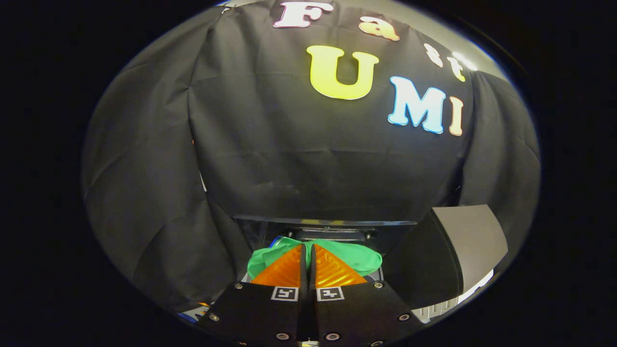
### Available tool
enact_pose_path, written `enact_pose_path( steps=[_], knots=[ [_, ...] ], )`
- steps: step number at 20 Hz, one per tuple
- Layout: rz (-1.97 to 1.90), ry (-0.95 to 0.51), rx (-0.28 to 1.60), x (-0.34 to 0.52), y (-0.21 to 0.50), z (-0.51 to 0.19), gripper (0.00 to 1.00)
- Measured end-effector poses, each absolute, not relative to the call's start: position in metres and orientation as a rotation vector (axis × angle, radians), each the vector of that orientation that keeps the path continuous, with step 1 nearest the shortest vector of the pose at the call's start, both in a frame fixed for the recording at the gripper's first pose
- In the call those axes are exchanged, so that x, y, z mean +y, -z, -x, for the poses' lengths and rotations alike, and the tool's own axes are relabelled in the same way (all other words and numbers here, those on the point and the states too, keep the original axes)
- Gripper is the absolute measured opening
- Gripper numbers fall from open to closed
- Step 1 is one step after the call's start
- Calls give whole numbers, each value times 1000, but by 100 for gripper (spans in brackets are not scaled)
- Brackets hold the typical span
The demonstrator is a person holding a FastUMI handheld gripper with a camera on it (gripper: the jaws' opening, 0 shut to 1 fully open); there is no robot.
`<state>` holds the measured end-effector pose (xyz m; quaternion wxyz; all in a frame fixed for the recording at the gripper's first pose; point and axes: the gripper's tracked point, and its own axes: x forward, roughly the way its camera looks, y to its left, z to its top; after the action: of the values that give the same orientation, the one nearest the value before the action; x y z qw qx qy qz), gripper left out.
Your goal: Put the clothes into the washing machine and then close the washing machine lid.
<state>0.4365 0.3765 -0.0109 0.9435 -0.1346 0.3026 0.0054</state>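
Both fingers of the tool [308, 246] nearly touching, pinched on green cloth [359, 258], just before the open washing machine [328, 226].

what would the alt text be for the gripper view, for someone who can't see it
The gripper has its two fingers nearly closed, with a green cloth bunched at and just beyond the tips; whether they pinch it cannot be told. Beyond the cloth stands a dark raised panel, perhaps the washing machine's open lid, against the booth's black cloth wall.
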Motion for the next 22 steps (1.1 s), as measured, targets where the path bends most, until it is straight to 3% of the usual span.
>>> enact_pose_path(
  steps=[22],
  knots=[
    [290,62,1037,314,256,-422,0]
  ],
)
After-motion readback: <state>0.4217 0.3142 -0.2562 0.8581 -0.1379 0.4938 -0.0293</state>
